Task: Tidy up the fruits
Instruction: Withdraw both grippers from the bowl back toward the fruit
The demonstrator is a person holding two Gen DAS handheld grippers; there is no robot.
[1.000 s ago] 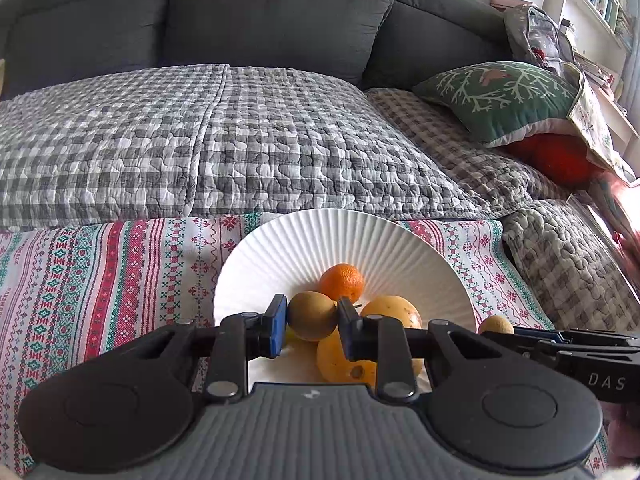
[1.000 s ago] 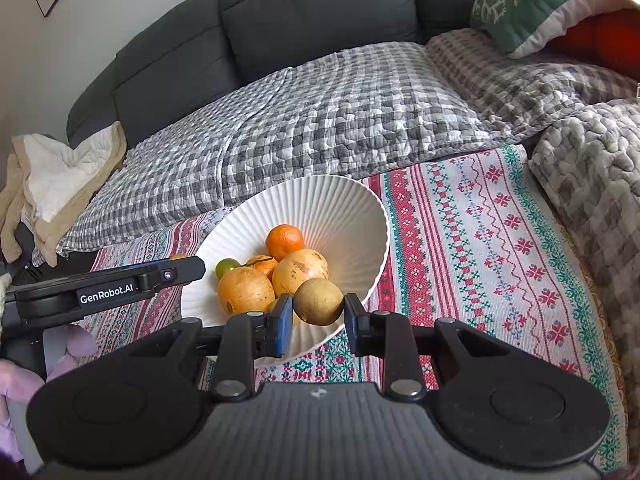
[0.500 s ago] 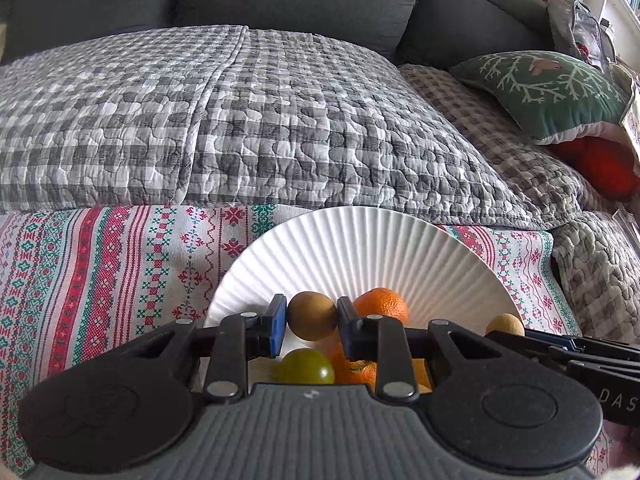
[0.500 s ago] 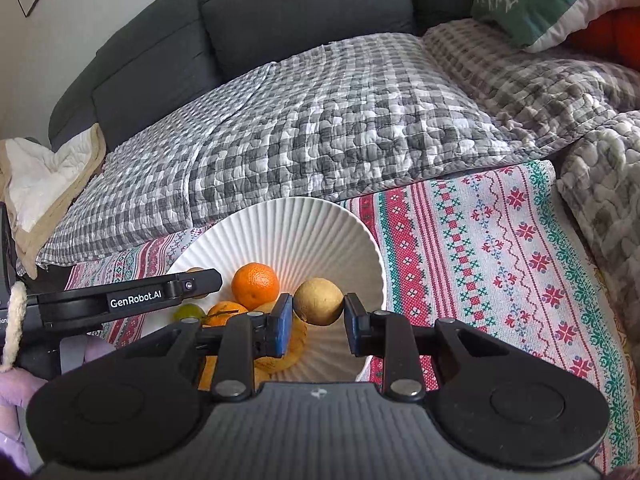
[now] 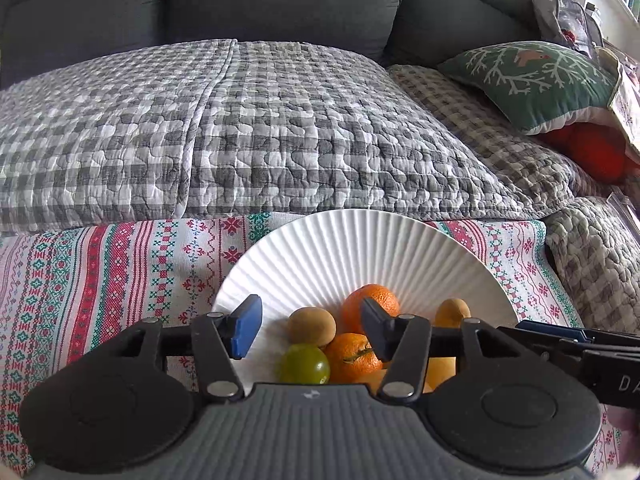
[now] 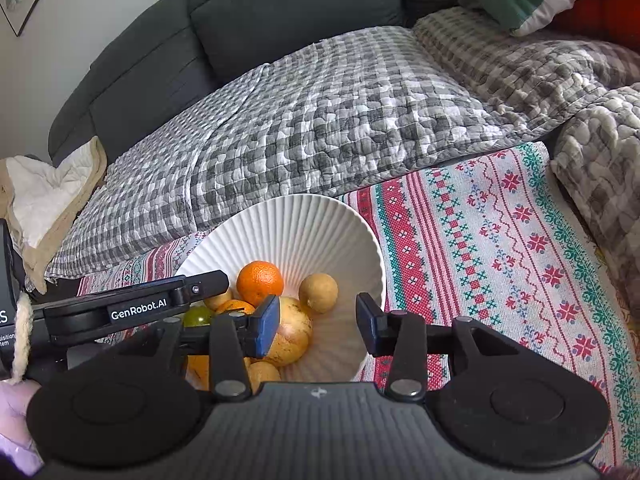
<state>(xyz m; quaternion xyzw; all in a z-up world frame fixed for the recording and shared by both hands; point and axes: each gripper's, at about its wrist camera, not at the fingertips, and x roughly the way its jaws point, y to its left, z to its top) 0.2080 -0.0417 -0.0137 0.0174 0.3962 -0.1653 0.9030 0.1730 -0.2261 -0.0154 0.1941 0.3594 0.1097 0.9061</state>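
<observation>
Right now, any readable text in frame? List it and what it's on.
"GenRobot.AI": white label on the left tongs, seen from the right wrist.
"DA", cut off by the frame edge: side of the right tongs, seen from the left wrist.
Small print at the right-wrist view's left edge: cropped, unreadable.

Black claw [image 5: 311, 330], blue pads [image 5: 246, 332], silver screws.
</observation>
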